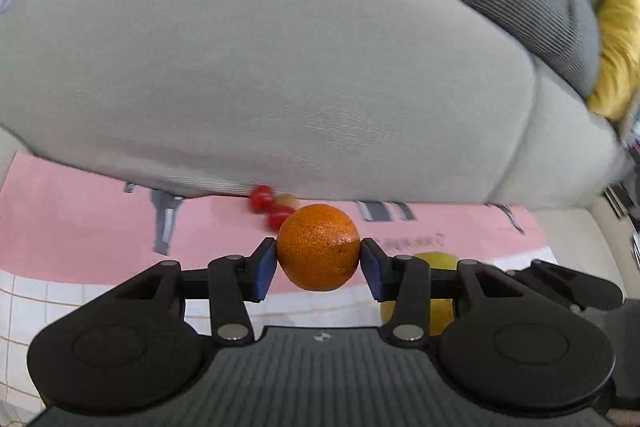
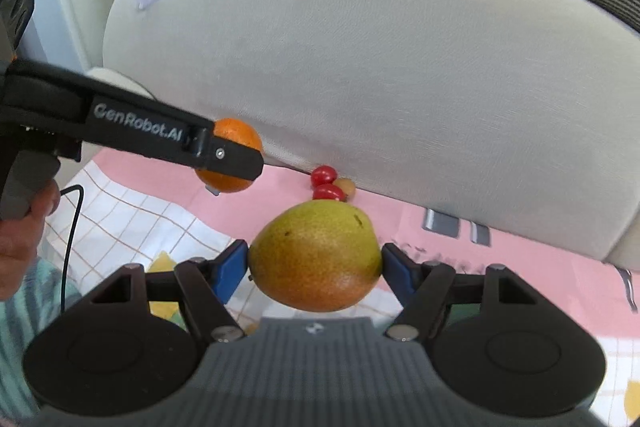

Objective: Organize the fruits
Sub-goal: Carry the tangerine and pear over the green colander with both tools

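L gripper (image 1: 319, 261) jaws pinching orange (image 1: 318, 247), R gripper (image 2: 314, 261) jaws pinching pear (image 2: 316, 257), both level

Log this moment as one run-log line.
left gripper: shut on orange | right gripper: shut on pear | both lifted | cherry tomatoes: on pink cloth by cushion

My left gripper (image 1: 319, 259) clamps orange (image 1: 318, 247) between blue pads (image 1: 267, 269), fruit lifted off pink cloth (image 1: 80, 211). Red cherry tomatoes (image 1: 268, 205) lie behind orange at foot of grey sofa cushion (image 1: 260, 67). Yellow-green fruit (image 1: 438, 291) partly hidden behind my right finger linkage. Yellow pillow (image 1: 616, 51) far right.
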`<action>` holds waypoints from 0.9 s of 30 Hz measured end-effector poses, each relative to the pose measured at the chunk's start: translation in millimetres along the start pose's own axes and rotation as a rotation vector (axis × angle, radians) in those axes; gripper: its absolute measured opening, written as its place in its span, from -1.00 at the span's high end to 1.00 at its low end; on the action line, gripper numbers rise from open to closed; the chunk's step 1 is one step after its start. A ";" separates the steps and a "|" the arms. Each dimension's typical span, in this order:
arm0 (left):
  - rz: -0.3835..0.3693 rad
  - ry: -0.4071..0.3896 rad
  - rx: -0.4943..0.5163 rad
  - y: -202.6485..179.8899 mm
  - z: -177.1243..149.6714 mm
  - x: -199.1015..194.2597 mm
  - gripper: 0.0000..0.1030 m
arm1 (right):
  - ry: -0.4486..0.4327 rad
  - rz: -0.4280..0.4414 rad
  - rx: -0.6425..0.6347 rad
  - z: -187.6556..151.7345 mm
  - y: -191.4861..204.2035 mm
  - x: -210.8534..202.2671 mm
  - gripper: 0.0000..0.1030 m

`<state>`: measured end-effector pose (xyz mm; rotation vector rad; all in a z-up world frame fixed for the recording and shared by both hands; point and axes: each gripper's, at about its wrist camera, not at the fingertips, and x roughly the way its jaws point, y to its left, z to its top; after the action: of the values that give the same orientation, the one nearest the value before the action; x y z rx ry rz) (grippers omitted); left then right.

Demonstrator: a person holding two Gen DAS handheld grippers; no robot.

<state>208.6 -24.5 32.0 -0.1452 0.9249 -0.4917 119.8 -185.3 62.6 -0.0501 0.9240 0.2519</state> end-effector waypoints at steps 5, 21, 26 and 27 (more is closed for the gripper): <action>-0.042 0.021 0.085 -35.0 -13.2 -13.2 0.00 | -0.011 -0.041 0.025 -23.2 -17.5 -28.9 -0.35; -0.083 0.153 0.389 -122.8 -54.6 10.5 0.00 | 0.040 -0.156 0.102 -95.6 -75.8 -63.3 -0.35; -0.058 0.177 0.416 -126.5 -55.2 19.2 0.00 | 0.006 -0.148 0.040 -85.1 -82.4 -55.1 -0.35; -0.053 0.174 0.411 -125.2 -53.0 19.6 0.00 | 0.001 -0.141 0.027 -82.7 -82.8 -52.4 -0.35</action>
<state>133.2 -139.3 26.7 0.2497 0.9714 -0.7416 44.4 -288.2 48.9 -0.0903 0.9202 0.1088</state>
